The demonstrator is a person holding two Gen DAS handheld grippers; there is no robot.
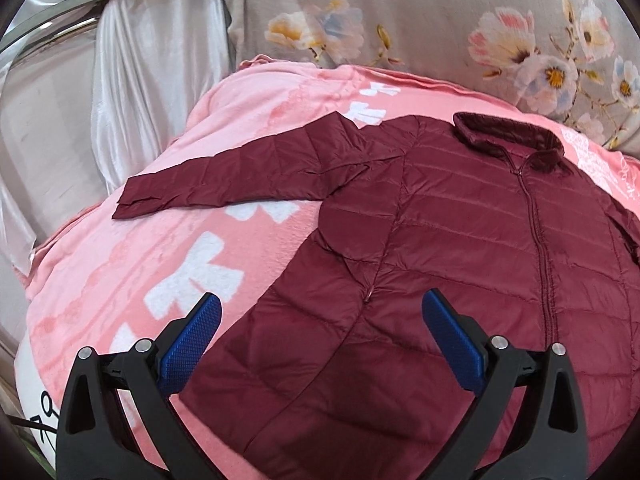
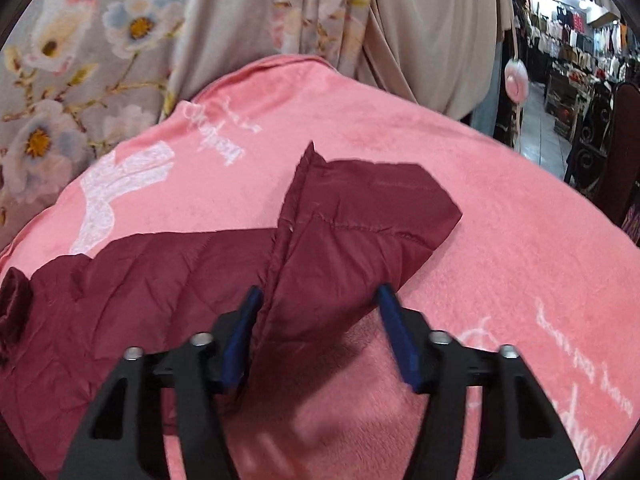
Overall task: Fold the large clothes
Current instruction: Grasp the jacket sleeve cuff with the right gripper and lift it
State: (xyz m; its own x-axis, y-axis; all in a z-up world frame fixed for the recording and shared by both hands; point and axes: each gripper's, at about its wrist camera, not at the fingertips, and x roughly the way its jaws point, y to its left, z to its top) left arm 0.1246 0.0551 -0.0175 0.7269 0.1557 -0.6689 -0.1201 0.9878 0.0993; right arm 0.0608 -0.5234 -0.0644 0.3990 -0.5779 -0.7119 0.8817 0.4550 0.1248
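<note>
Puffer jacket (image 1: 460, 220) flat on pink blanket (image 1: 120, 264), zipped.
Light, slippery nylon w/ soft fill; we'd pinch cuffs/hem. Left gripper (image 1: 320, 320) released, empty; right gripper (image 2: 316, 308) straddles sleeve (image 2: 352, 232), pads not clamped yet.

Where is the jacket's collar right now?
In the left wrist view the collar sits upper right, at the far end of the maroon jacket lying on the pink blanket, just short of the floral fabric behind.
</note>
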